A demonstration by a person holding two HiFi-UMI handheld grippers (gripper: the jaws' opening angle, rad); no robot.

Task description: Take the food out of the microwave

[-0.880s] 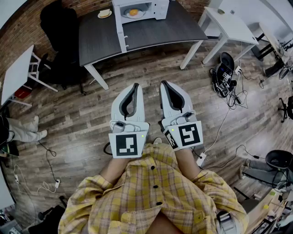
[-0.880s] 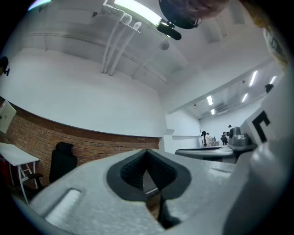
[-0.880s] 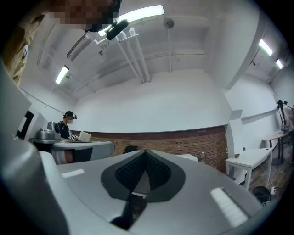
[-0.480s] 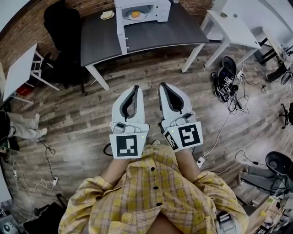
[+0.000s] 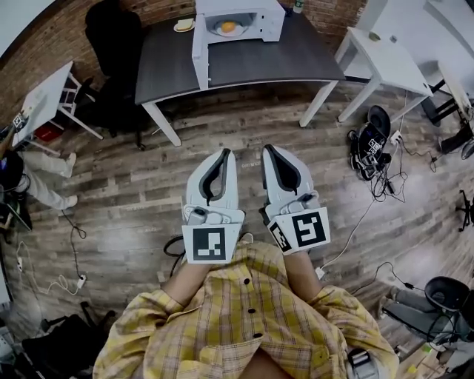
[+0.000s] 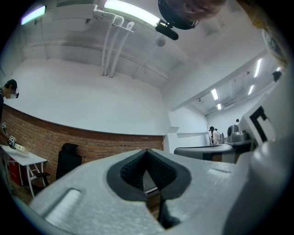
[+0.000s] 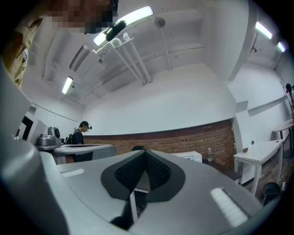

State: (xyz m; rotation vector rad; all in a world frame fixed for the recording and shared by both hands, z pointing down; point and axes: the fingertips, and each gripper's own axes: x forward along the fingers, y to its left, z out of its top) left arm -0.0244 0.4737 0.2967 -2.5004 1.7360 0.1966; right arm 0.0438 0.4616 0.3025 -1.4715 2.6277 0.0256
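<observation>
Holding your left gripper [image 5: 225, 154] and right gripper [image 5: 268, 149] closed, empty, microwave [image 5: 271, 22] facing you, door [image 5: 198, 59] open, round orange food [image 5: 228, 27] on plate [image 5: 243, 31] inside.

Microwave [image 5: 241, 18] on far edge of desk [image 5: 252, 63], food [image 5: 228, 27] inside, plate [image 5: 184, 25] just left of it, chair [image 5: 115, 44] left of desk, left gripper [image 5: 224, 152] beside right gripper [image 5: 268, 149] above floor [image 5: 141, 185]

A dark grey table [image 5: 252, 66] stands by a brick wall [image 5: 52, 37], with a black office chair [image 5: 111, 41] at its left end. A white desk [image 5: 35, 111] stands at the left and a white side table [image 5: 385, 55] at the right. Cables [image 5: 381, 159] lie on the wooden floor [image 5: 133, 185].
</observation>
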